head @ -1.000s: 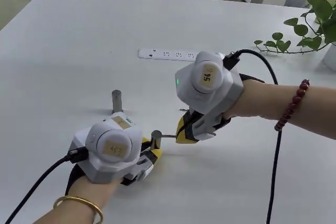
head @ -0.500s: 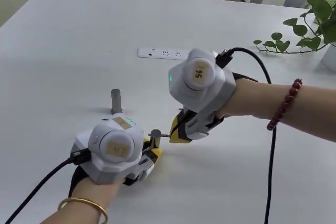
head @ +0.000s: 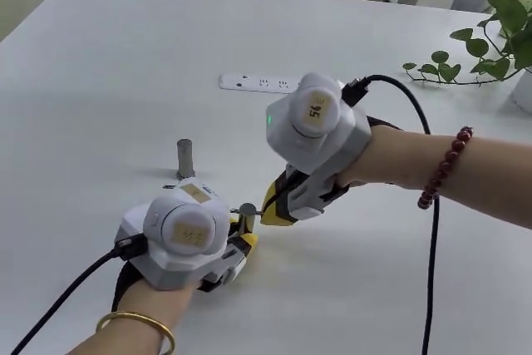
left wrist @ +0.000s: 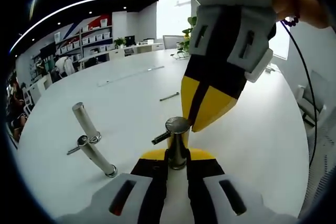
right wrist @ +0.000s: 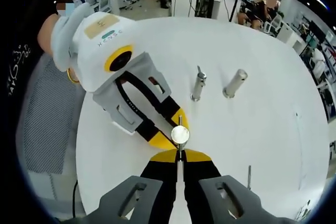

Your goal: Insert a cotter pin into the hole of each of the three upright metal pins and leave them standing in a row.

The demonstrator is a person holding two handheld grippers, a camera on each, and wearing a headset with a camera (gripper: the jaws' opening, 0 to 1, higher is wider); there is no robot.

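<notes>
My left gripper [left wrist: 177,157] is shut on the lower shaft of an upright metal pin [left wrist: 177,139], which stands on the white table [head: 100,64]. My right gripper [right wrist: 180,157] is shut on a thin cotter pin [right wrist: 180,153] that goes through this metal pin's hole; its tip [left wrist: 160,138] sticks out on the far side. In the head view the right gripper [head: 268,212] sits right beside the pin [head: 247,216]. Two more metal pins stand left of it: one [left wrist: 96,156] with a cotter pin through it, and one [left wrist: 85,120] bare.
A loose cotter pin [left wrist: 169,96] lies on the table beyond the grippers. A white power strip [head: 259,83] lies further back. A potted plant [head: 499,31] trails over the far right edge. Black cables run from both grippers.
My right gripper has moved left up against the held pin, and the cotter pin has gone further into the hole. The left gripper has stayed put.
</notes>
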